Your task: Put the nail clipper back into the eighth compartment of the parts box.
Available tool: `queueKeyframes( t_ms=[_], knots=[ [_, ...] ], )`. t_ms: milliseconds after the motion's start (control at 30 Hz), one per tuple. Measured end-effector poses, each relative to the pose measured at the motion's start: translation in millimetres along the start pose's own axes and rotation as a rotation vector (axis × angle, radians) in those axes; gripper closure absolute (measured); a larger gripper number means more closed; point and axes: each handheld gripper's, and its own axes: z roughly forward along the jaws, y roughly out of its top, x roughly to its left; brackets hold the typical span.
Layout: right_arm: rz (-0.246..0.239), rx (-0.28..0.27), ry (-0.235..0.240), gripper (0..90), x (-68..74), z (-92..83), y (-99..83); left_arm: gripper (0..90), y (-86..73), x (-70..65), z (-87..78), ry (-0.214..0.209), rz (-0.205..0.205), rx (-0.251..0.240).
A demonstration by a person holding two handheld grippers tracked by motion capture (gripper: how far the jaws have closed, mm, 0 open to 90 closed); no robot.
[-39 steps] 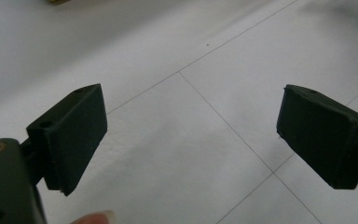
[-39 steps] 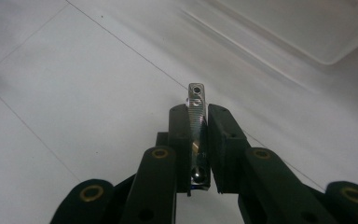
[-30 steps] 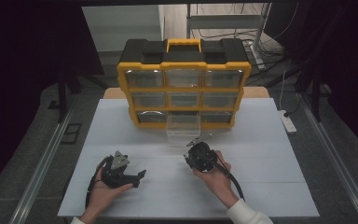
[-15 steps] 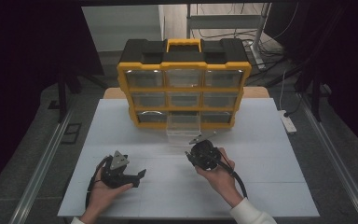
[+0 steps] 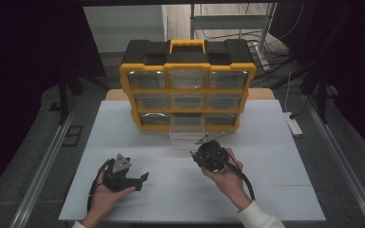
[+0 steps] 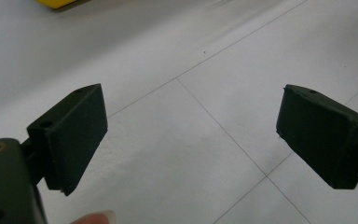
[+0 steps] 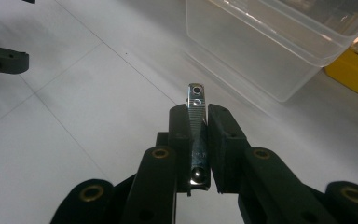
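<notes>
Right gripper (image 7: 198, 135): fingers clamped on a nail clipper (image 7: 196, 122).
Left gripper (image 6: 191, 135): fingers apart, idle.
Next: likely the clear drawer (image 7: 279, 42), upper right.

**What I can't make out from here**

The nail clipper (image 7: 197, 135) sits mostly buried between my right gripper's (image 7: 198, 116) jaws, its lower end hidden. The clear drawer (image 7: 279, 42) runs off the frame's top and right edges. Contents of the organizer's (image 5: 188, 90) compartments are too small to tell.
</notes>
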Motion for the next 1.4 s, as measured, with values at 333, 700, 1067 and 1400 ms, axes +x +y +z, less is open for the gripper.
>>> queueKeyframes(
  t_ms=[333,700,1067,1400],
  knots=[
    [-0.005,-0.028,0.017,79.3,-2.9,-15.0,4.6,9.4,0.0,0.1,-0.5,0.001,0.0,-0.002],
    [-0.007,-0.047,0.014,79.3,-8.8,-26.6,7.2,9.4,0.1,0.1,-0.5,0.0,0.0,-0.001],
    [-0.012,-0.043,0.003,79.3,-10.5,-29.3,7.8,9.4,0.1,-0.2,-0.1,0.0,0.001,-0.001],
    [-0.007,-0.047,0.0,79.3,-14.0,-29.3,8.6,9.4,0.2,-0.4,-0.1,0.001,0.001,-0.001]
  ],
)
